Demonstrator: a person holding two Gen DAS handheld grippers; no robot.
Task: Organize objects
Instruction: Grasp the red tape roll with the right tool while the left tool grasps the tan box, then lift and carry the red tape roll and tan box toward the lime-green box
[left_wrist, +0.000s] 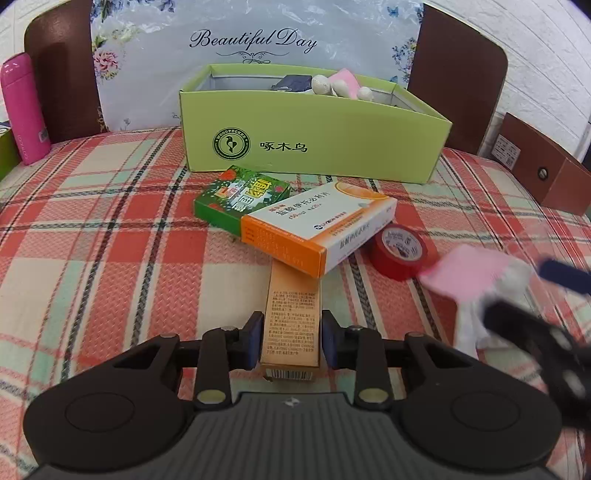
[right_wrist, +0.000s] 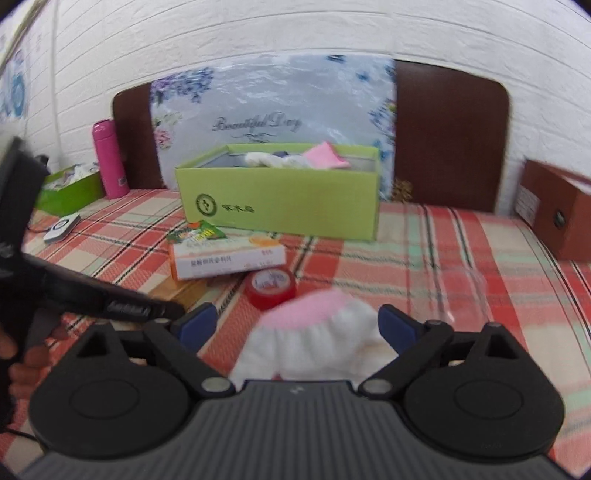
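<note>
While left gripper (left_wrist: 290, 328) jaws clamp slim cardboard carton (left_wrist: 291, 317); right gripper (right_wrist: 297, 326) jaws spread | ribbed sock (right_wrist: 314, 332) between

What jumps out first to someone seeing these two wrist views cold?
The lime-green open box at the back of the plaid bedspread, with socks and other items inside. In front of it, an orange-and-white medicine box lies across a green carton, with a red tape roll beside them. Nearest, the left gripper pinches a slim tan carton, and the right gripper straddles a pink-and-white sock.
</note>
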